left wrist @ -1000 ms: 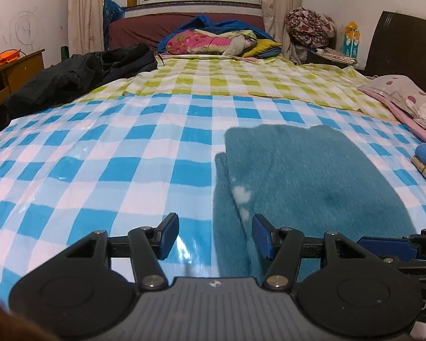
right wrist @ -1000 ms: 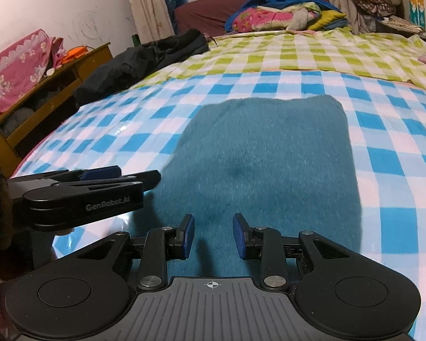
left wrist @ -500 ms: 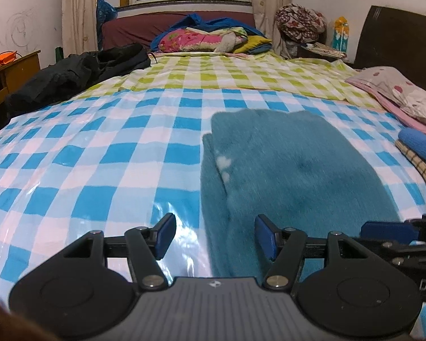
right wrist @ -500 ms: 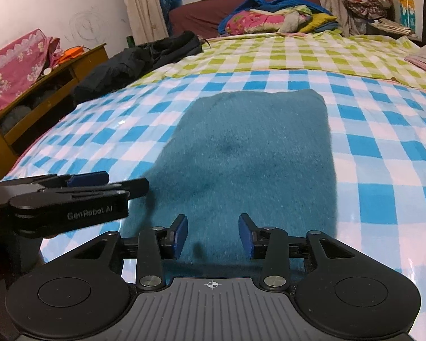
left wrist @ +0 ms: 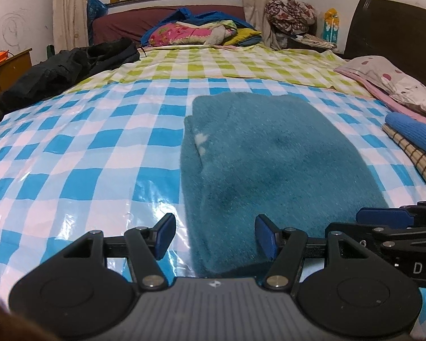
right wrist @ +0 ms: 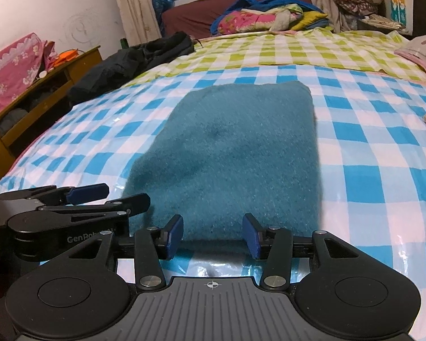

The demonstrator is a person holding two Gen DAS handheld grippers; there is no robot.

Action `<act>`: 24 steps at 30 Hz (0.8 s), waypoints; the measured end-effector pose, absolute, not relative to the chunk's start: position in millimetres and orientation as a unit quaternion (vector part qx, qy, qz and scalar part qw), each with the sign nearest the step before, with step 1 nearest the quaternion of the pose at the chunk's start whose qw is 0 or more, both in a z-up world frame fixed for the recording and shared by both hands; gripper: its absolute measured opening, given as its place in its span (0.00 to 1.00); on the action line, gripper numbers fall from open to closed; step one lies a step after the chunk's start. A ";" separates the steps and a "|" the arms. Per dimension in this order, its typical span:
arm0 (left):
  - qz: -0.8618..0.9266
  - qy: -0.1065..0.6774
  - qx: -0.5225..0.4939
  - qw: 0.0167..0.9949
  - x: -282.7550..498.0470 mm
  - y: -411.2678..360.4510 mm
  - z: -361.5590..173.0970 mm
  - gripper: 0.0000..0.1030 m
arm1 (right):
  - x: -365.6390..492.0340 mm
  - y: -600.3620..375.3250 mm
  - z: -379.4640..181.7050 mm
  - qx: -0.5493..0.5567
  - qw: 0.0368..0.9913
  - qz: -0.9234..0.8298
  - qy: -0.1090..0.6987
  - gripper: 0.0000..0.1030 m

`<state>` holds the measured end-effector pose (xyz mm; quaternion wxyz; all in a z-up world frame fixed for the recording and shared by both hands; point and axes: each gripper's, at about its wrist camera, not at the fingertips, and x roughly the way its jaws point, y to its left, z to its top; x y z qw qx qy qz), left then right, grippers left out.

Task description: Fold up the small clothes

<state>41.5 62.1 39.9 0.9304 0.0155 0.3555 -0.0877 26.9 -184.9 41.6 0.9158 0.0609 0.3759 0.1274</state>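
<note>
Both grippers sit at the near edge of the fuzzy teal garment point(left wrist: 272, 156), which lies folded into a neat rectangle on the blue-and-white checked plastic sheet point(left wrist: 79, 153) covering the bed. The right gripper point(right wrist: 212, 234) had its jaws nearly pinched together a second ago; now they are opening, pads apart, with only the garment's near hem beyond them and nothing clamped. The left gripper point(left wrist: 214, 236) is about half open too, barely wider than before, straddling the garment's left folded edge without pressing on it. Compare the earlier views: the teal cloth now fills less of each picture, so both hands have drawn back toward the person. That reads like a release after laying a fold down. The piece looks finished, or close to it, though a small flap shows along its left side. Off to the right wait a blue knit and a tan plaid cloth point(left wrist: 411, 153), stacked.
</note>
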 end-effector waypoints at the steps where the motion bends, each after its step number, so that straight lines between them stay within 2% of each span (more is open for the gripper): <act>1: -0.088 0.356 0.016 0.930 41.0 61.8 39.3 0.65 | 26.6 -185.2 40.9 0.062 0.916 0.127 0.376 0.46; 24: -0.100 0.374 0.019 0.922 30.8 54.7 29.3 0.66 | 14.9 -194.1 24.2 0.065 0.911 0.108 0.393 0.54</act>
